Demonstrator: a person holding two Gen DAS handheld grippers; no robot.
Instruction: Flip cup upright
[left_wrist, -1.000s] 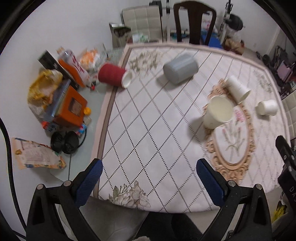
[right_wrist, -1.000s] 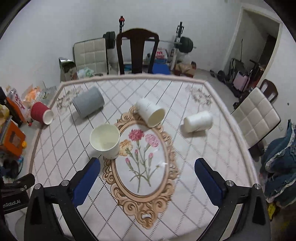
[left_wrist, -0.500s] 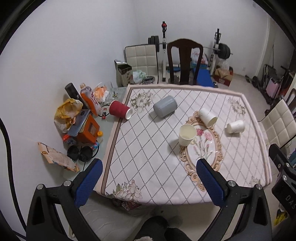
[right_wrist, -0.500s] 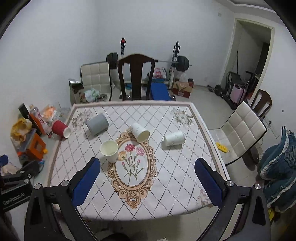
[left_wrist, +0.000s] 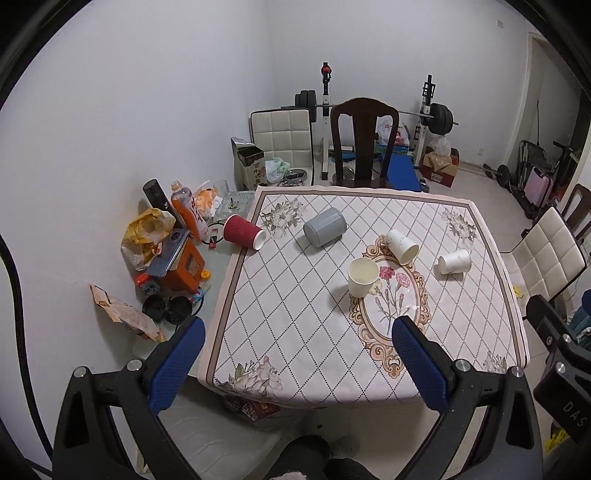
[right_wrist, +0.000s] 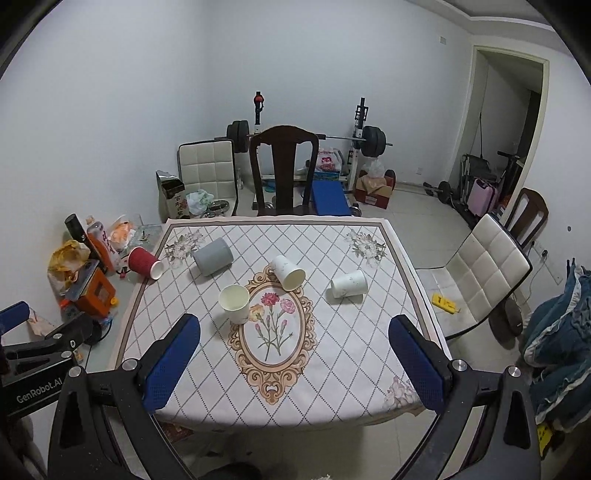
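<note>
One cream paper cup stands upright on the table. A red ribbed cup, a grey cup and two white paper cups lie on their sides. My left gripper is open and empty, high above and back from the table's near edge. My right gripper is open and empty, likewise far back from the cups.
The table has a diamond-patterned cloth with a floral oval. Clutter of bottles, bags and an orange box sits at its left. A dark wooden chair stands behind it and a white chair to its right.
Both grippers have pulled up and back from the table, so the whole table and room now show. The cups have not moved. Both grippers stay open.
</note>
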